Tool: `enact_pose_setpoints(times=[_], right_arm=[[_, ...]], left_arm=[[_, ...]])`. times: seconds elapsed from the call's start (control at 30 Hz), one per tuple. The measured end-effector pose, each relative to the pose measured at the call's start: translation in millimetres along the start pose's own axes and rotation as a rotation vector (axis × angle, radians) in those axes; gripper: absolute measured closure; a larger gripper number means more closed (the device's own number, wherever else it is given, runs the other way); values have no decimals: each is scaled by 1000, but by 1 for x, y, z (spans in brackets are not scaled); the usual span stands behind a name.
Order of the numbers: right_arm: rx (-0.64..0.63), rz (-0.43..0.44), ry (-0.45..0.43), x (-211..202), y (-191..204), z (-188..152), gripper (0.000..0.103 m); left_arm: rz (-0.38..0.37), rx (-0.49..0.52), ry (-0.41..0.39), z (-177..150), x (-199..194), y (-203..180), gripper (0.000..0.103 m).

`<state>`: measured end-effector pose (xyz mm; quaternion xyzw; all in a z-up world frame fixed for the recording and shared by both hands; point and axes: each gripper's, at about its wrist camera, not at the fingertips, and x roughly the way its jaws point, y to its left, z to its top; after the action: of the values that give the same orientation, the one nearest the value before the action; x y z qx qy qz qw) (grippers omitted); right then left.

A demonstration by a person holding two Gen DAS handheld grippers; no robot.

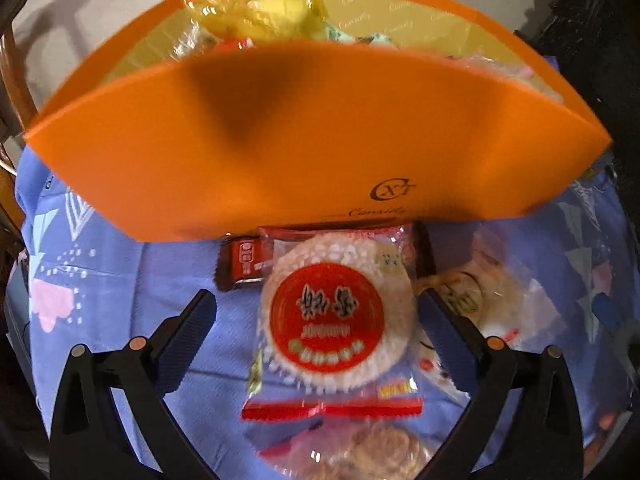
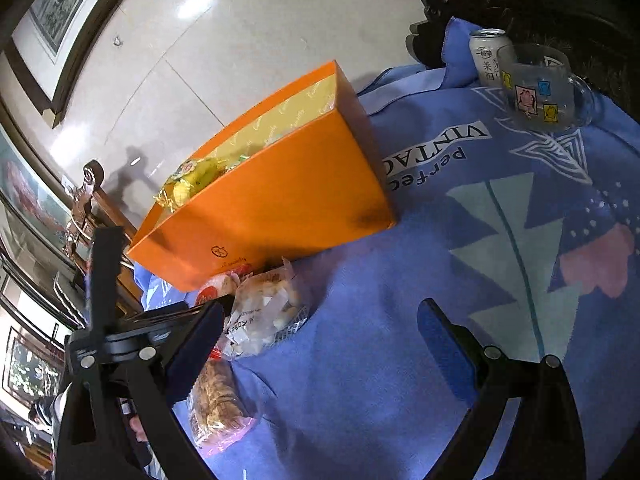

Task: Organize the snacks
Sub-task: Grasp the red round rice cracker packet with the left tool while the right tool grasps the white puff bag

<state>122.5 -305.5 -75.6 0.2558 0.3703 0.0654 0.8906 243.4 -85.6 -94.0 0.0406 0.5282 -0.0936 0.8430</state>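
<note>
Risk first: our left gripper [image 1: 316,320] has its fingers spread wide on either side of the round rice cracker packet [image 1: 338,320] without touching it, and the slick, crinkly wrapper could, we judge, slide out or buckle if we close on the film rather than the disc. That packet overlaps a dark red wafer bar [image 1: 244,260] at its 10 o'clock and sits close to other wrapped snacks, so a careless pinch may drag a neighbour along. The orange box [image 1: 312,136], standing at 12 o'clock just beyond the packet, already holds wrapped sweets, with a yellow one [image 1: 276,8] heaped above its rim; dropping more in could tip that one out. Our right gripper [image 2: 320,340] hovers above the blue cloth [image 2: 400,360] covering the worktop, fingers wide apart and holding nothing. Counting loose snacks in the left wrist view: one rice cracker packet, one wafer bar, one clear packet [image 1: 480,296] at 3 o'clock, one biscuit packet [image 1: 380,452] at 6 o'clock; whether more lie underneath, we cannot tell. One box, one drinks can [image 2: 490,56] and one glass mug [image 2: 540,88] at the right view's 1 o'clock.
</note>
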Motion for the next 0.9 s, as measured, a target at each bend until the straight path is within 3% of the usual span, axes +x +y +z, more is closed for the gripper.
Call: enact_pose_setpoints(times=[0.03,0.07,0.1,0.13,0.2,0.47,0.67,0.77,0.83,0.9], right_arm=[[-7,-8,2,1,1,-1,5],[-15,-17,5,3,2,-2,5],[-23,-24,7,4,4,-3,5],[-37,-39,12,6,6,-4,5],[-60,-58,23,11,11,-7,5],[-237,-169,89,39,57,-15,5],[-336,-261,134,75,84,-18,5],[-328,-249,154,90,87,-18,6],[-297,-229,171,99,81,-17,26],[-303,-214,175,101,82,-17,35]], left_arm=[[-1,-2,19,-1,6,1,4],[-4,-3,40,-2,12,2,14],[18,8,6,-5,10,3,34],[52,25,-10,-8,7,3,34],[11,30,-4,-13,2,10,35],[5,-5,-101,-48,-44,53,35],[-13,-21,-103,-58,-49,61,35],[-20,-39,-90,-61,-44,65,35],[-28,-37,-79,-61,-40,65,35],[-27,-38,-77,-62,-38,65,35]])
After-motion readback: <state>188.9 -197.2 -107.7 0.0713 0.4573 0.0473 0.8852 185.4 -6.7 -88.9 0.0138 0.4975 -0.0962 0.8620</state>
